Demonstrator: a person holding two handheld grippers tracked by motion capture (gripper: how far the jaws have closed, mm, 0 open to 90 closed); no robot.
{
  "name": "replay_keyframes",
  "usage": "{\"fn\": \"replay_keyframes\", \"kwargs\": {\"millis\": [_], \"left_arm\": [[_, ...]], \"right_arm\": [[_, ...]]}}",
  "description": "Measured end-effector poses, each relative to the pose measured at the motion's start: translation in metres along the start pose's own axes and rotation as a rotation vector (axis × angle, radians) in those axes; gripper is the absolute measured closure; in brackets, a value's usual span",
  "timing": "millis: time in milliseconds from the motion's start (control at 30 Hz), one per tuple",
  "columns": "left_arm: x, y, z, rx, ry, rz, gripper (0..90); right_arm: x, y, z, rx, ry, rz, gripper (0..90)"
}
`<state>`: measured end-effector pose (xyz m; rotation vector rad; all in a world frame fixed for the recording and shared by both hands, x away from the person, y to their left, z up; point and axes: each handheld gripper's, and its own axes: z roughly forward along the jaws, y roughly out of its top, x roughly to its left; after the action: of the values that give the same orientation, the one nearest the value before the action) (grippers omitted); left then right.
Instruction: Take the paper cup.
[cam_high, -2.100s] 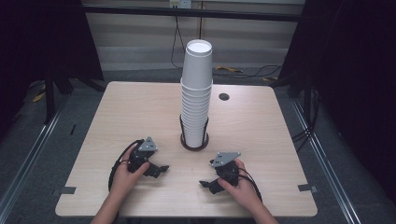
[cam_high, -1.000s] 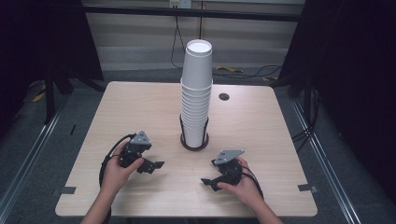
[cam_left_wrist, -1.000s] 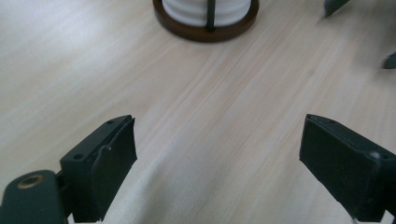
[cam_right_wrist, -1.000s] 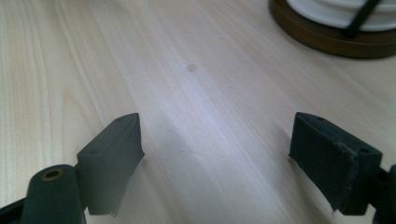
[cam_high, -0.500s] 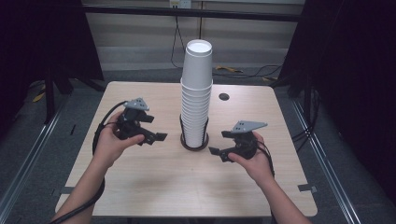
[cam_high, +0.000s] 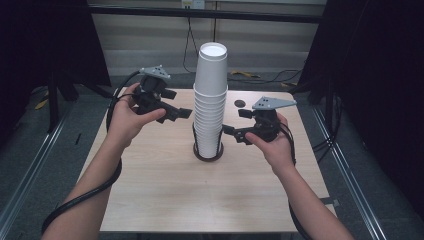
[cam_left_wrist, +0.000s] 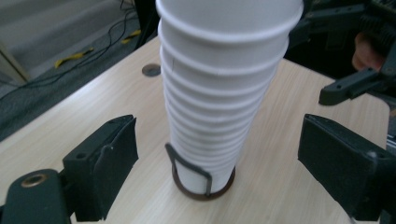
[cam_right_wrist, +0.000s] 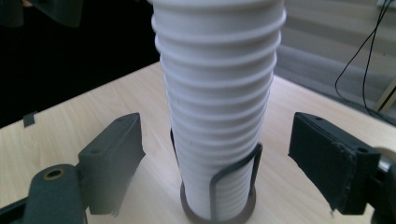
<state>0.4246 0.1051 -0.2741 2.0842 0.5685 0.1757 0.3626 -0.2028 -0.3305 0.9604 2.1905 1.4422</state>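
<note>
Paper cups (cam_high: 210, 100) stacked in a dark wire holder (cam_high: 207, 152) stand mid-table in the high view, left gripper (cam_high: 182, 114) and right gripper (cam_high: 227, 131) flanking. Left gripper view: jaws wide apart, empty, stack between. Right gripper view: likewise wide, empty.

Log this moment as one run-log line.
left claw: open, raised, facing cup stack | right claw: open, lower, opposite side | stack: upright in wire holder on table | contact: none
</note>
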Motion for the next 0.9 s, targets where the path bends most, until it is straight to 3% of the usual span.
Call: {"fn": "replay_keyframes", "kwargs": {"millis": [233, 500, 600, 767, 900], "left_arm": [[-0.004, 0.029, 0.004, -0.01, 0.002, 0.051, 10.7], [-0.005, 0.054, 0.017, -0.035, -0.016, 0.053, 9.9], [-0.006, 0.06, 0.025, -0.04, -0.002, 0.047, 9.8], [-0.003, 0.063, 0.039, -0.059, -0.005, 0.02, 8.2], [-0.003, 0.062, 0.048, -0.086, -0.013, 0.022, 7.2]], "right_arm": [[0.005, 0.022, 0.009, -0.038, 0.001, -0.002, 16.7], [0.006, 0.041, 0.022, -0.071, -0.025, 0.005, 16.9], [0.007, 0.043, 0.027, -0.079, -0.034, 0.012, 16.7], [0.006, 0.044, 0.032, -0.099, -0.047, 0.03, 16.9], [0.006, 0.045, 0.032, -0.099, -0.053, 0.037, 17.1]]}}
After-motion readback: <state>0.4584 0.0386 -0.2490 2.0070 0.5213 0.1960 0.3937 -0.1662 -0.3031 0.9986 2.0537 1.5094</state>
